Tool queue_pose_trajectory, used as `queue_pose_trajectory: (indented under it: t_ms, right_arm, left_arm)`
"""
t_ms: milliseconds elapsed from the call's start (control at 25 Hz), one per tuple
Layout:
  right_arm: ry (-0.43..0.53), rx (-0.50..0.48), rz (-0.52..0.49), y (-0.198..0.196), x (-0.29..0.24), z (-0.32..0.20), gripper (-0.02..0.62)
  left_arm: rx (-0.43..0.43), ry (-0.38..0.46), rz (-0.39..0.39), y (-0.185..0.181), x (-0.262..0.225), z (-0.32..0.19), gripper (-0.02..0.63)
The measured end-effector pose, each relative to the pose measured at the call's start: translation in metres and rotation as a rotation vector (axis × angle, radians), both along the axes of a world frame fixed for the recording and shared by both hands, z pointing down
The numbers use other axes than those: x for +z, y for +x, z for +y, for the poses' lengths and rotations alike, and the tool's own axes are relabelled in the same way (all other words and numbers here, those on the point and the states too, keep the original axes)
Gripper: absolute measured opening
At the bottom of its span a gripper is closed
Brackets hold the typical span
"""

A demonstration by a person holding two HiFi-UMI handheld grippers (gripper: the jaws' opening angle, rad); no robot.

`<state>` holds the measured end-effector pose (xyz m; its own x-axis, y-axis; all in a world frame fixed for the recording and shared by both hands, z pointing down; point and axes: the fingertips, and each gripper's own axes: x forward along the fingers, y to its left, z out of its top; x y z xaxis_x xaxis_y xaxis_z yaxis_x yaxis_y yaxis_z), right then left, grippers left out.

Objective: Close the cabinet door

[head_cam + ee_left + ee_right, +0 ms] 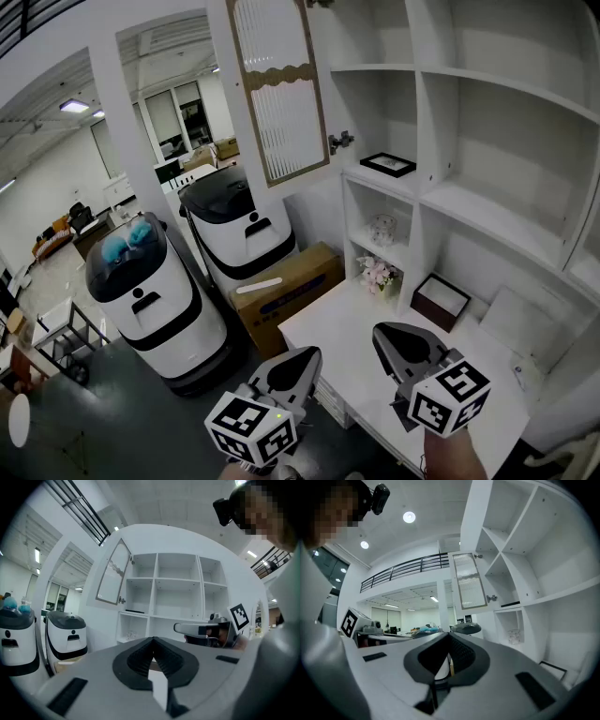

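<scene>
The left tool, jaws clenched on nothing, hovers at 6 o'clock by the desk edge, while the cabinet door hangs swung wide at 12 o'clock, well apart. The right tool, likewise clenched and empty, hovers alongside. Approach not yet begun; next likely calls for reaching up and pushing the door's face rightward.

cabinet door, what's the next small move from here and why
Probably lift the right gripper up toward the cabinet door, aiming near its handle. The door stands swung open from the white shelves. Both the right and the left gripper sit low by the desk, shut, empty and well short of the door.
</scene>
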<state>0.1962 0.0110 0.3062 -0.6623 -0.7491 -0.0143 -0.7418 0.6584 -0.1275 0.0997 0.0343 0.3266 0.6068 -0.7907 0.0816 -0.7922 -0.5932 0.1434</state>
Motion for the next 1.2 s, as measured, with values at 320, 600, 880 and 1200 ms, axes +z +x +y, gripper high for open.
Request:
queue_pose_trajectory:
  t_ms: [320, 600, 880, 1200]
  right_arm:
    - [-0.005, 0.009, 0.007, -0.001, 0.004, 0.0, 0.005]
    - [0.002, 0.014, 0.008, -0.005, 0.005, -0.003, 0.005]
    - [-0.016, -0.011, -0.016, -0.025, 0.006, -0.01, 0.005]
    - [-0.009, -0.02, -0.018, -0.06, -0.002, -0.019, 0.005]
  left_arm:
    - [0.002, -0.006, 0.0, -0.003, 0.002, 0.0, 0.005]
    - [0.004, -0.014, -0.011, -0.006, 0.004, -0.002, 0.005]
    - [-0.021, -0.009, -0.024, -0.027, 0.0, -0.005, 0.005]
    - [-0.035, 0.001, -0.018, -0.065, -0.007, -0.01, 0.005]
